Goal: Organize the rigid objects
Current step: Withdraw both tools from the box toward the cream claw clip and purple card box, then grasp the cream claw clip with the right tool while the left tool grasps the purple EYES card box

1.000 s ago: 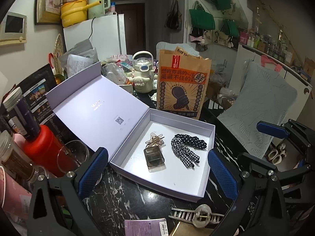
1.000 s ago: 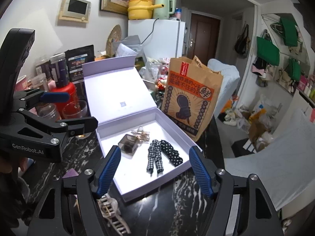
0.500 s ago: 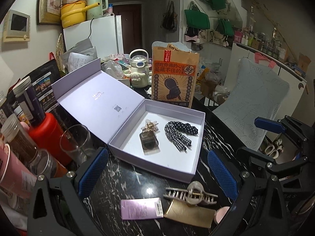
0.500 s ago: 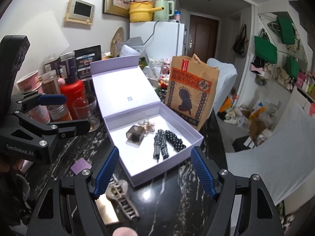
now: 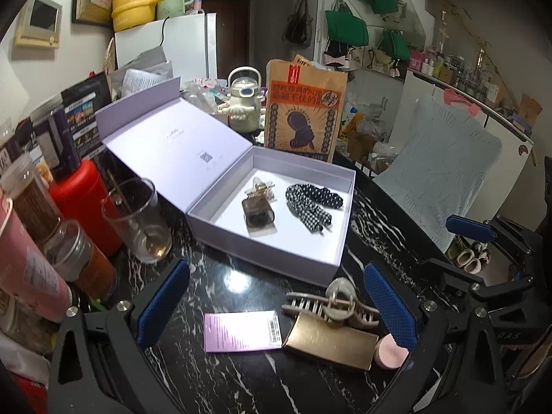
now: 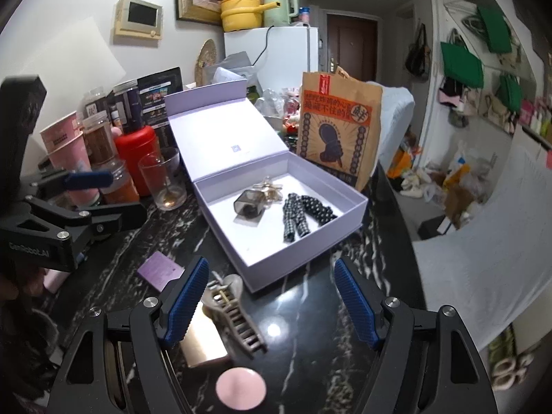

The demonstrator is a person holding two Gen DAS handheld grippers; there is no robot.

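Note:
An open lilac box (image 5: 331, 262) (image 6: 358, 203) sits on the black marble table and holds a smoky hair clip (image 5: 258, 212) (image 6: 248, 205), a gold clip and a black-and-white bow (image 5: 312, 207) (image 6: 300, 215). In front of it lie a beige claw clip (image 5: 331, 305) (image 6: 234, 314), a gold card (image 5: 331, 341) (image 6: 203, 339), a purple card (image 5: 241, 331) (image 6: 160, 269) and a pink round compact (image 5: 391, 352) (image 6: 240, 388). My left gripper (image 5: 276, 305) is open and empty above these. My right gripper (image 6: 270, 302) is open and empty near the claw clip.
A glass (image 5: 138, 220), red canister (image 5: 82, 196), jars and pink cups (image 6: 65, 145) crowd the left. A brown paper bag (image 5: 303, 110) and a white kettle (image 5: 243, 101) stand behind the box. The table's edge runs along the right (image 6: 407, 241).
Both grippers have pulled back from the box. The claw clip, cards and pink compact have come into view in front of it. Both stay open.

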